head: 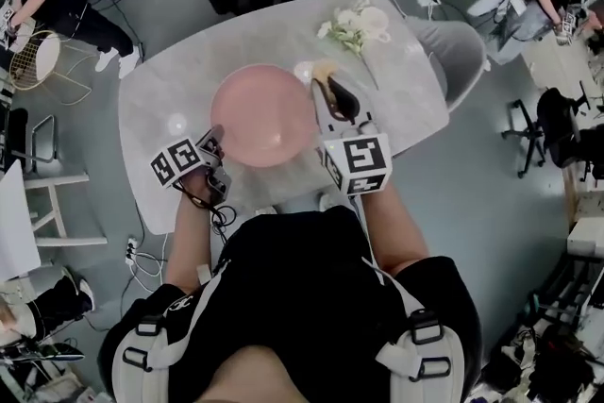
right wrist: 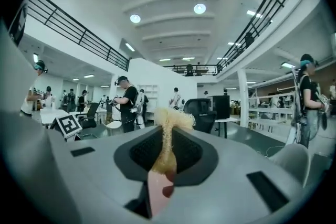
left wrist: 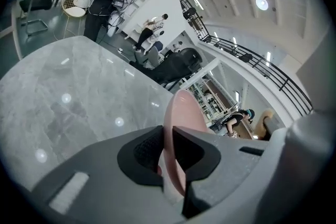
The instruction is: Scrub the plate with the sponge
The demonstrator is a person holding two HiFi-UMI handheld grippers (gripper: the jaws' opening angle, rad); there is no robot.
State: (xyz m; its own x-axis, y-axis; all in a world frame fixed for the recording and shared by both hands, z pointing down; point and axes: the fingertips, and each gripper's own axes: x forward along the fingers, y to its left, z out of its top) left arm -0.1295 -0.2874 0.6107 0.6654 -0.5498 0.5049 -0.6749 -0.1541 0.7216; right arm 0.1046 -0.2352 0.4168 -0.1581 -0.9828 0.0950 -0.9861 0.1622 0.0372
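Two claws, both loaded. My left claw (head: 213,140) is clamped on the near-left rim of the pink plate (head: 262,115). Its dark pads press on either face of the rim, only the plate's thickness apart. In the left gripper view the plate runs edge-on between the pads. The plate sits over the middle of the grey marbled desk (head: 160,99); I cannot tell whether its far edge rests on the desk. My right claw (head: 332,95) is just beside the plate's right edge, pinched nearly closed on the sponge (right wrist: 169,118), a pale yellow, frayed piece sticking out past the tips. That claw looks out level across the room. White flowers (head: 354,25) lie on the desk beyond the plate, apart from both claws.
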